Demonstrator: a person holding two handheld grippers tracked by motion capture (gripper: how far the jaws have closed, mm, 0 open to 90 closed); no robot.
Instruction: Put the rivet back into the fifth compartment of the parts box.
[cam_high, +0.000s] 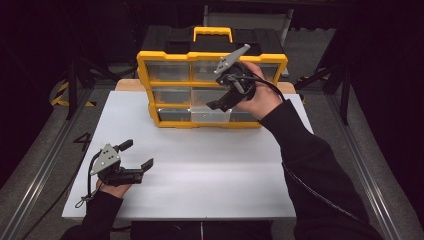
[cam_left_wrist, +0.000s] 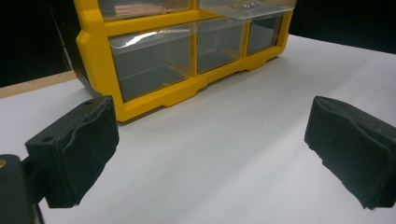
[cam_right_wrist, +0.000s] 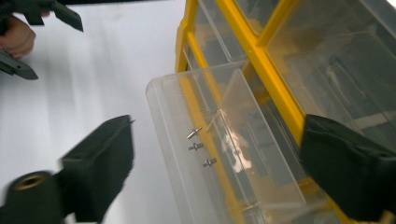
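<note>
Jaws of both grippers gape; right gripper (cam_high: 223, 101) straddles the pulled-out drawer (cam_right_wrist: 219, 144) holding screws (cam_right_wrist: 196, 146).

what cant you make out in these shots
- Bottom middle drawer: in the high view the right gripper covers its inside.
- Screws: tiny in the right gripper view; type unreadable.
- Top drawers: cut off by the left gripper view's top edge.
- Organizer back: faces away in the high view.
</note>
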